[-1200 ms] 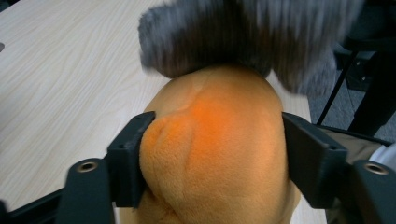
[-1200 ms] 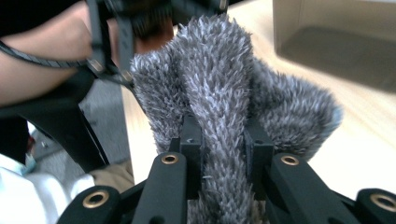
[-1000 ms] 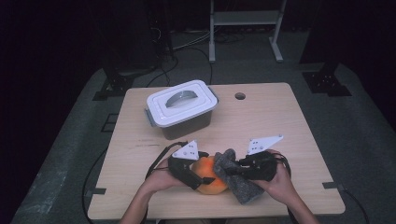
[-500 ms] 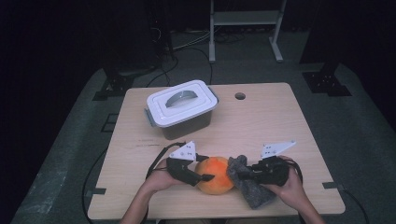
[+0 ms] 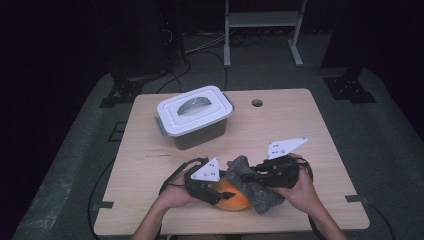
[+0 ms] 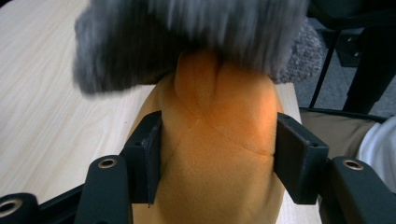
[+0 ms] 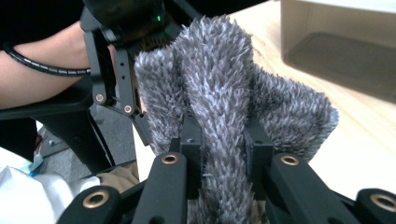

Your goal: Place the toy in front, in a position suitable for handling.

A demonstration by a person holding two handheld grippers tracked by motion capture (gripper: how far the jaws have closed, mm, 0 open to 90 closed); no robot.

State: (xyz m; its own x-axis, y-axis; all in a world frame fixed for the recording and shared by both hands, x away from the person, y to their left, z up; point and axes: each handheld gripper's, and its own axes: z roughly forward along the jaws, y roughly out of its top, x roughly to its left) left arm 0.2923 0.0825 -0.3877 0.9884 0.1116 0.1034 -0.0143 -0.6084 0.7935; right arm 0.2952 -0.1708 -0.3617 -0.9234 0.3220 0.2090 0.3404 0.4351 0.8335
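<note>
Lidded bin (image 5: 194, 116) (grey handle), table (image 5: 310, 130)

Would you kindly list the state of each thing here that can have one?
Left claw: closed on the orange plush, having just been closing.
Right claw: shut on the grey furry cloth.
Grey furry cloth: bunched, lying over the orange plush.
Storage box: lid on, handle flat.

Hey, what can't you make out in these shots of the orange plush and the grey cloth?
- Orange plush: its top is hidden in the left gripper view by the blurred grey cloth.
- Orange plush's underside: cut off by that view's bottom edge.
- Lidded box: contents hidden under the lid in the high view.
</note>
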